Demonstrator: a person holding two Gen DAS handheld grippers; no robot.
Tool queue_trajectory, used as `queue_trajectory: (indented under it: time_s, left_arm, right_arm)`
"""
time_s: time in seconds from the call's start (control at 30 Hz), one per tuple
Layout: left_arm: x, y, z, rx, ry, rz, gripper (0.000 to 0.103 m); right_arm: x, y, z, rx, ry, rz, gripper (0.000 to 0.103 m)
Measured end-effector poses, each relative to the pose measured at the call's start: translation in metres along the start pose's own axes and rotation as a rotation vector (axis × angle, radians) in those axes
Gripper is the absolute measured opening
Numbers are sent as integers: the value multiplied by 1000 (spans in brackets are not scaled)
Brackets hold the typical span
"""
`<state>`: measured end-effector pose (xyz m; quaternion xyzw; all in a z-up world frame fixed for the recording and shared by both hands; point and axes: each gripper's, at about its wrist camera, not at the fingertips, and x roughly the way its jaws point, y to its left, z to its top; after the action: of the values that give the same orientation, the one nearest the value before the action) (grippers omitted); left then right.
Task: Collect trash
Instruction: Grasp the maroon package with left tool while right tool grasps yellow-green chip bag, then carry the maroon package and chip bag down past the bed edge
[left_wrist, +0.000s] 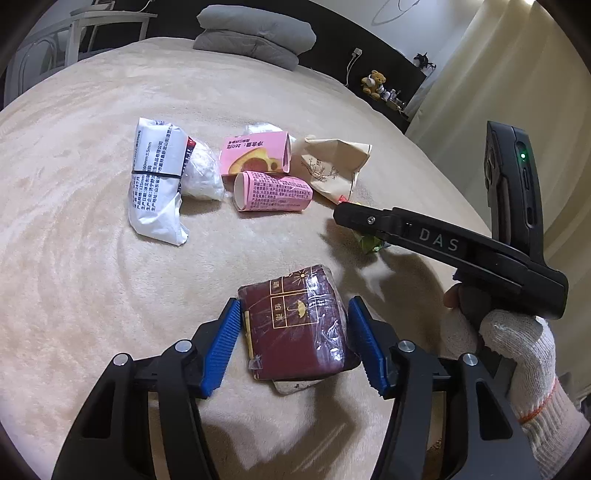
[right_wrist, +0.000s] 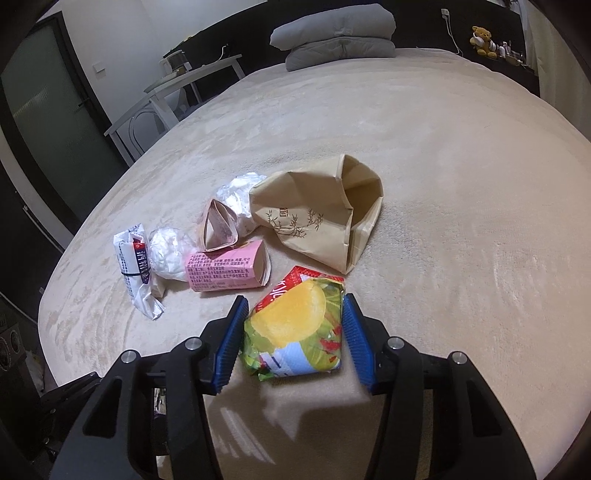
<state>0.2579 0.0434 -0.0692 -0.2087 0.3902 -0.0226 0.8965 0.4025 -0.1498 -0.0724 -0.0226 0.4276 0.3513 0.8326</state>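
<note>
Trash still litters the bed (right_wrist: 443, 147): your left gripper (left_wrist: 293, 328) clamps the maroon packet (left_wrist: 295, 328), your right gripper (right_wrist: 293, 325) clamps the snack bag (right_wrist: 295, 328). Neither has gone into the open paper bag (right_wrist: 317, 218) yet (apparently the collector), and the pink cartons (right_wrist: 225, 273) and white wrappers (right_wrist: 136, 262) remain untouched

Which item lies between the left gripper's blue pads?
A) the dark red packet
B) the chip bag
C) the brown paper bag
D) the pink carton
A: in the left wrist view the dark red packet sits between the left gripper's pads, while the paper bag and pink carton lie farther off on the bed.
</note>
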Motion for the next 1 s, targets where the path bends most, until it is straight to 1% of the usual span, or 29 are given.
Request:
queue_trajectory:
  time_s: [0.33,0.63,0.83,1.0]
  left_arm:
    - [-24,1,-2,9,-58,-2,57]
    - [-52,3,-8,7,-118,-6,57]
    - [-74,4,-17,22,-160,-21,57]
    - [-95,7,-26,13,-194,-29,57]
  right_arm:
    - [-32,2,-6,9,-37,15,52]
    - [-62,12,-21,28,-74,38,52]
    - [-83,17,-40,48,-96,73,52]
    - [-98,23,-58,47,-111,87,52]
